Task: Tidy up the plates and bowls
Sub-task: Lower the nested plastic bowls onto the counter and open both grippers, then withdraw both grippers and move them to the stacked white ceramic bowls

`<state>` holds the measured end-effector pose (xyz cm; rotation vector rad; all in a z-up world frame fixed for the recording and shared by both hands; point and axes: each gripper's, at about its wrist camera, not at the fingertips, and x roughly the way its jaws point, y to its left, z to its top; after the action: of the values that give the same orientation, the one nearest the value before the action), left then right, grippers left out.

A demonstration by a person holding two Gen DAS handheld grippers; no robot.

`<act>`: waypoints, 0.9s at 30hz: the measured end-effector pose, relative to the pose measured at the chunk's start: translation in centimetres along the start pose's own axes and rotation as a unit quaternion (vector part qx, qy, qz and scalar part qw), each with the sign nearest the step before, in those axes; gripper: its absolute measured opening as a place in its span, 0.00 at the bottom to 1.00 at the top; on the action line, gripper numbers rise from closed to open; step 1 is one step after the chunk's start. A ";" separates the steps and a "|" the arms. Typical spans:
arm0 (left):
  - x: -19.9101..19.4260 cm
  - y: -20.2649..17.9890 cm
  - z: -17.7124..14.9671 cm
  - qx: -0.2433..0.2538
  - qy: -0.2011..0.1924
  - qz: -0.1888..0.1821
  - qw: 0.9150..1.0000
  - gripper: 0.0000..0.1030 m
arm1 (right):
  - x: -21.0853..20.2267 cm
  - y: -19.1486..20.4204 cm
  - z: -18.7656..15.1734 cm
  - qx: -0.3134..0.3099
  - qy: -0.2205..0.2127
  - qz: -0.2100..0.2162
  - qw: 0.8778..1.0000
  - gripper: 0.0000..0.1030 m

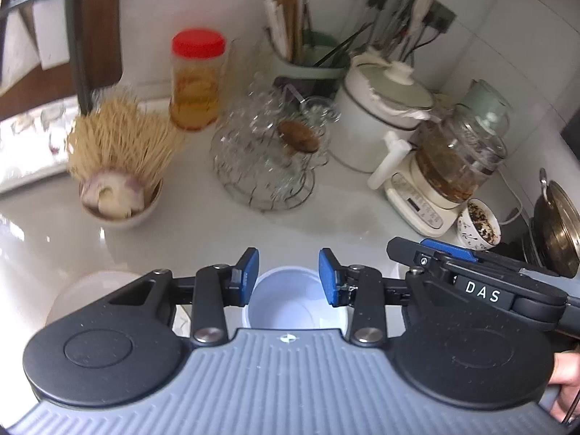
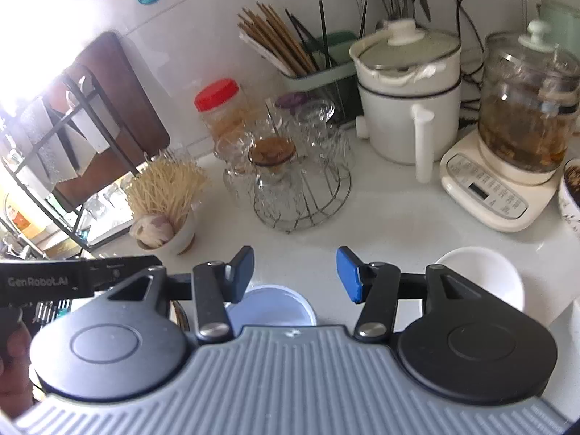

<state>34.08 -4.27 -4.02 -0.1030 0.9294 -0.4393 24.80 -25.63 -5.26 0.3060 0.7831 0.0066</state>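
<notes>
A pale blue-white bowl [image 1: 290, 301] sits on the white counter, right below my left gripper [image 1: 289, 278], which is open and empty with the bowl between its fingers. A white bowl [image 1: 83, 290] lies at the lower left, partly hidden by the gripper body. In the right wrist view the same pale bowl [image 2: 270, 306] is below my right gripper [image 2: 294, 273], which is open and empty, and another white bowl [image 2: 482, 275] sits to its right. The right gripper shows at the right of the left wrist view [image 1: 471, 275].
At the back stand a small bowl of toothpicks [image 1: 116, 166], a red-lidded jar [image 1: 197, 79], a wire rack of glasses [image 1: 272, 152], a chopstick holder [image 1: 308, 58], a white pot [image 1: 384, 108], a glass kettle [image 1: 453, 159], a patterned cup [image 1: 478, 228] and a wok [image 1: 558, 228].
</notes>
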 end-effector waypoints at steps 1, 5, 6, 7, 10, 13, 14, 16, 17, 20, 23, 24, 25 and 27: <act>-0.2 -0.2 0.0 0.003 -0.003 -0.003 1.000 0.41 | -0.3 0.0 -0.1 0.000 0.000 -0.003 1.000 0.52; -1.1 -0.5 -0.2 0.012 -0.013 -0.008 1.000 0.41 | -1.4 0.1 -0.5 -0.001 -0.008 -0.022 1.000 0.52; -1.3 -0.6 -0.4 0.015 -0.014 -0.008 1.000 0.41 | -1.6 0.2 -0.5 0.000 -0.011 -0.026 1.000 0.52; -1.6 -0.6 -0.5 0.018 -0.018 -0.009 1.000 0.41 | -1.9 0.3 -0.6 0.001 -0.017 -0.030 0.999 0.52; -2.7 -0.6 -1.0 0.027 -0.035 -0.010 0.999 0.41 | -2.8 0.9 -0.6 -0.006 -0.034 -0.041 0.999 0.52; -3.6 -0.2 -1.3 0.023 -0.046 -0.013 0.999 0.41 | -3.9 1.7 -0.8 -0.014 -0.047 -0.052 0.997 0.52; -3.9 0.0 -1.5 0.020 -0.047 -0.016 0.999 0.41 | -4.2 1.9 -1.0 -0.014 -0.050 -0.053 0.997 0.52; -4.3 0.3 -1.8 0.020 -0.049 -0.018 0.998 0.41 | -4.8 2.5 -1.3 -0.016 -0.054 -0.057 0.997 0.52; -4.5 0.4 -2.0 0.022 -0.051 -0.019 0.998 0.41 | -5.1 2.8 -1.5 -0.018 -0.056 -0.061 0.996 0.52; -4.8 0.8 -2.7 0.026 -0.047 -0.024 0.998 0.41 | -5.6 3.8 -2.2 -0.022 -0.058 -0.068 0.996 0.52; -5.2 1.2 -3.3 0.031 -0.044 -0.027 0.998 0.41 | -6.0 4.5 -2.9 -0.011 -0.054 -0.069 0.996 0.51; -5.3 1.4 -3.5 0.033 -0.045 -0.028 0.998 0.41 | -6.1 4.7 -3.1 -0.007 -0.052 -0.072 0.996 0.51; -5.5 1.5 -3.7 0.034 -0.045 -0.027 0.998 0.41 | -6.2 4.9 -3.4 -0.004 -0.050 -0.074 0.996 0.51; -5.6 1.7 -3.9 0.036 -0.044 -0.026 0.998 0.41 | -6.2 5.0 -3.9 0.003 -0.049 -0.079 0.996 0.51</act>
<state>28.64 -0.02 -2.63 -0.0794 0.8245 -0.5119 18.23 -20.52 -2.18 0.2472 0.7083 -0.1578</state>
